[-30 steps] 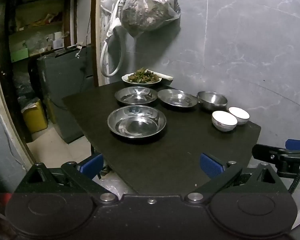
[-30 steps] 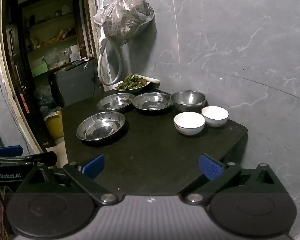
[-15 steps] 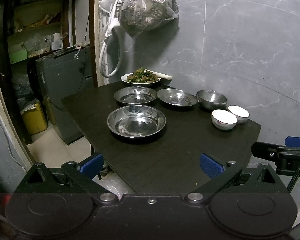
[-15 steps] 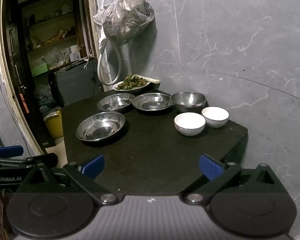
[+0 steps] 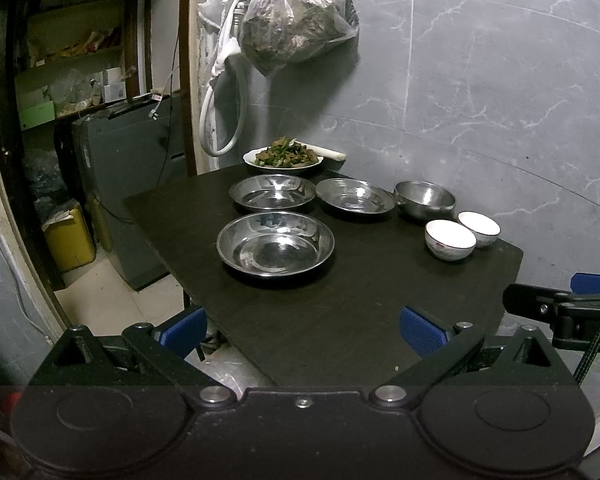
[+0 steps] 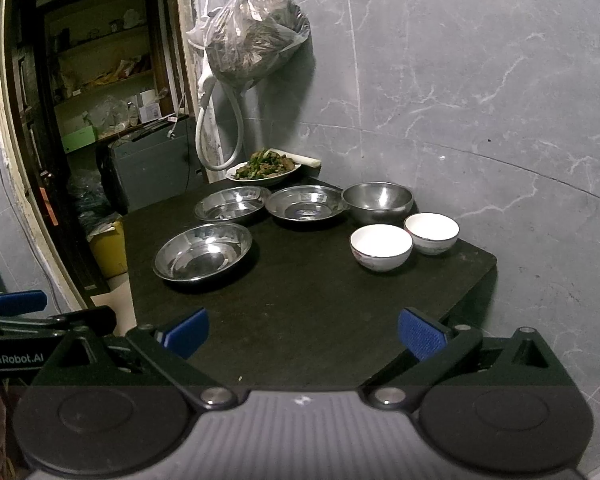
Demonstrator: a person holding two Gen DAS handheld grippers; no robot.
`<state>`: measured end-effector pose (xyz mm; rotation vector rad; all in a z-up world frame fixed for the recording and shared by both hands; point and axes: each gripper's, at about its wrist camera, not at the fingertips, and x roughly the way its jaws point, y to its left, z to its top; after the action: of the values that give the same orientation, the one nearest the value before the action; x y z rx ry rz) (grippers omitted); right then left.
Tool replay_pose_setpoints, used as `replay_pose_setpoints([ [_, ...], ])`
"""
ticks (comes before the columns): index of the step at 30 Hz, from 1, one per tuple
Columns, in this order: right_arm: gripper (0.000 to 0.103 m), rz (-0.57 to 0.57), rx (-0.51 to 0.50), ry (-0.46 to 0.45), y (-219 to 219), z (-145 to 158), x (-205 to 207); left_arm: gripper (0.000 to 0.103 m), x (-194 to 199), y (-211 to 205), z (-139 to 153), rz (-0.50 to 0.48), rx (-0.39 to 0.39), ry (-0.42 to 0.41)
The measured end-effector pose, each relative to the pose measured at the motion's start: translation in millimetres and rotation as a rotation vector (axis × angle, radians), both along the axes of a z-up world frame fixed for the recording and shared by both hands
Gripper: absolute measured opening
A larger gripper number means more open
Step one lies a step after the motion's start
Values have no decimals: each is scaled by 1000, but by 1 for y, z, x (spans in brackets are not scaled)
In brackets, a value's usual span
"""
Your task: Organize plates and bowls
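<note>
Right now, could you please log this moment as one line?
left gripper open | right gripper open | steel plates, bowls untouched | nothing held

We see a clear bag (image 5: pixel 298 20) of dark stuff hanging on the grey marbled wall (image 5: pixel 480 92), with a white hose (image 5: pixel 224 116) looped just beside it. Through the doorway we make out cluttered shelves (image 6: pixel 100 80), a grey cabinet (image 5: pixel 132 152) and a yellow container (image 5: pixel 70 240) on the floor.
</note>
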<state>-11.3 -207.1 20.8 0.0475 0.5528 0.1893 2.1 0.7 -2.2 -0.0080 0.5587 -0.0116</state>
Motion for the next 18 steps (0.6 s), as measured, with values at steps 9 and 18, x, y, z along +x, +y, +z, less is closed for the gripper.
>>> replay_pose_setpoints([
  [9,103,1,-1,-1,4,0,1,102,0,0,0,-1,1,-1],
  [18,103,0,-3,-4,6,3,0,102,-1,3,1,-1,0,-5],
])
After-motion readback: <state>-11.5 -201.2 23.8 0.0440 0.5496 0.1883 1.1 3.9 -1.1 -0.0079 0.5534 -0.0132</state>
